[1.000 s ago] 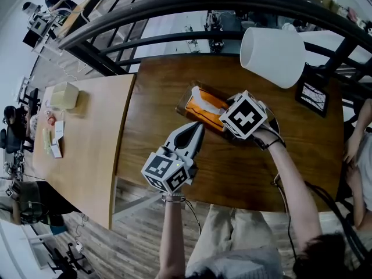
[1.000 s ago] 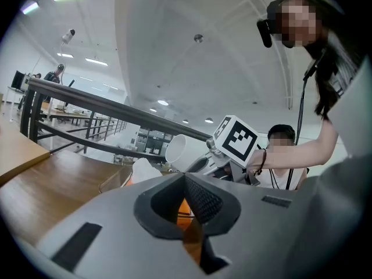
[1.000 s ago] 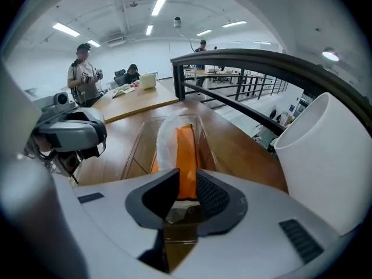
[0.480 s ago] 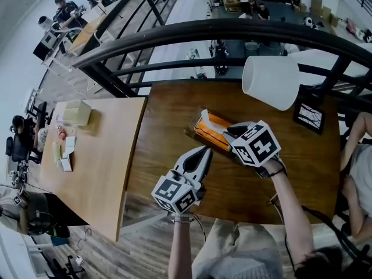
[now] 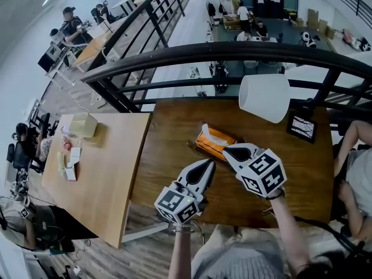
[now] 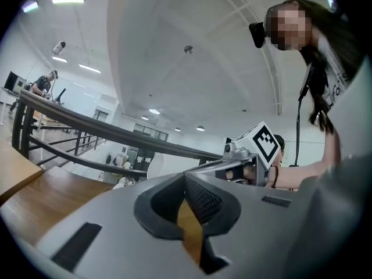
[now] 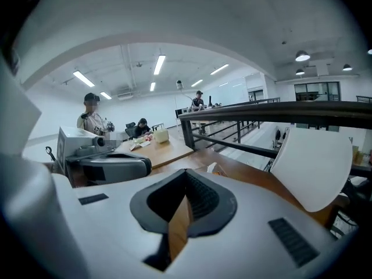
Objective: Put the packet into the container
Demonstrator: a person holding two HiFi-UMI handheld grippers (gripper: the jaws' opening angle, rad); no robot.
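Observation:
An orange packet (image 5: 214,145) with a white flap lies inside the long container (image 5: 197,147) on the dark wooden table (image 5: 168,132). My right gripper (image 5: 227,150) hovers just off the container's near right end, shut and holding nothing. My left gripper (image 5: 210,163) hangs in front of the container, apart from it, also shut and empty. In the right gripper view the jaws (image 7: 186,173) meet, and the container's white flap (image 7: 213,168) peeks over them. In the left gripper view the closed jaws (image 6: 185,178) point at the right gripper's marker cube (image 6: 261,144).
A white lamp shade (image 5: 264,97) stands at the table's back right, with a small picture frame (image 5: 302,127) beside it. A black railing (image 5: 232,54) runs behind the table. A lighter table (image 5: 99,167) adjoins on the left, carrying a box (image 5: 83,124) and small items.
My right gripper has drawn back from over the container toward the person and now stands beside its near end. The left gripper stays in front of it. The head view has tilted up.

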